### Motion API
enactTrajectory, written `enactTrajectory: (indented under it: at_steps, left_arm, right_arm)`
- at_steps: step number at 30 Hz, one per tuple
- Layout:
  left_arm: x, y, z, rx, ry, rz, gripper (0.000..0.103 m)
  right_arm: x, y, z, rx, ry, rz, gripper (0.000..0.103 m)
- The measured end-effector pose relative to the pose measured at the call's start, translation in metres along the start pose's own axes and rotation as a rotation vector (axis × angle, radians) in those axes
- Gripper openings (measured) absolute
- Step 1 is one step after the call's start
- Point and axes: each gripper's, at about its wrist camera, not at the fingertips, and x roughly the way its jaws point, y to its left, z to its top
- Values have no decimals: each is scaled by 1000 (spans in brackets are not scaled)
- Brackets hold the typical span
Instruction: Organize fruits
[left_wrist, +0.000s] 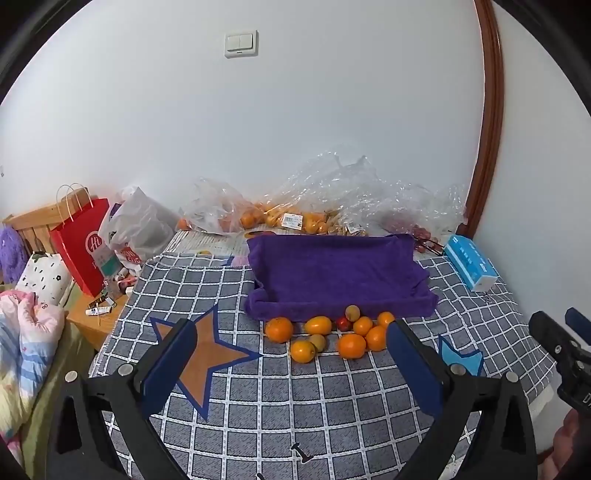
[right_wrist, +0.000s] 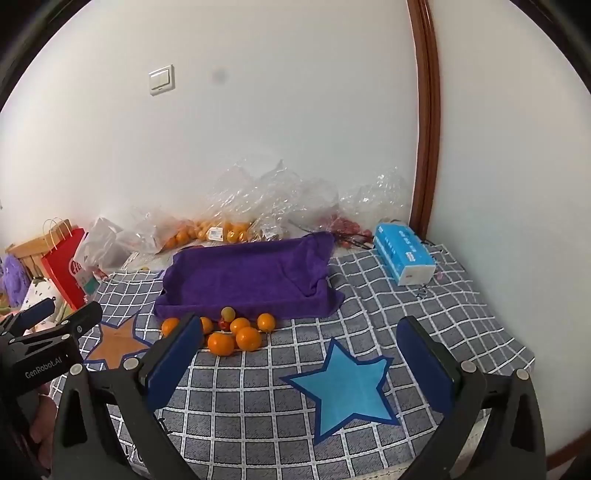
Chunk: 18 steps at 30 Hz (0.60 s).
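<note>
Purple towelling lines the tray (left_wrist: 332, 273), which sits toward the far edge of the checked cloth (left_wrist: 295, 406) and holds no fruit; nothing looks sorted yet. Loose fruits (left_wrist: 332, 334), mostly oranges plus a small red one and two greenish ones, cluster against the tray's near side; all remain to be moved. Both the left gripper (left_wrist: 291, 354) and the right gripper (right_wrist: 295, 347) hover near the cloth's front edge, jaws spread wide and grasping nothing; more bagged fruit (left_wrist: 280, 218) lies by the wall.
</note>
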Motion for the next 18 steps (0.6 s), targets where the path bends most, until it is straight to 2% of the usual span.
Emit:
enactTrajectory:
  at_steps: [3,6,9,18]
  left_arm:
    - [-3,1,-3,4,-4,-13,103]
    - [-8,0,-3,12,-10,7,103]
    - [-15,-2,-3,11,-33,-6,103]
    - [-15,-7,-4,4,-38,-22,103]
  right_arm:
    - [3,-1,0,15,16,-10,103]
    - [-3,0,-2,13,-7,2,103]
    - [-7,2,-2,2,-14,14,103]
    - [-10,7,-4,-41,-29,0,103]
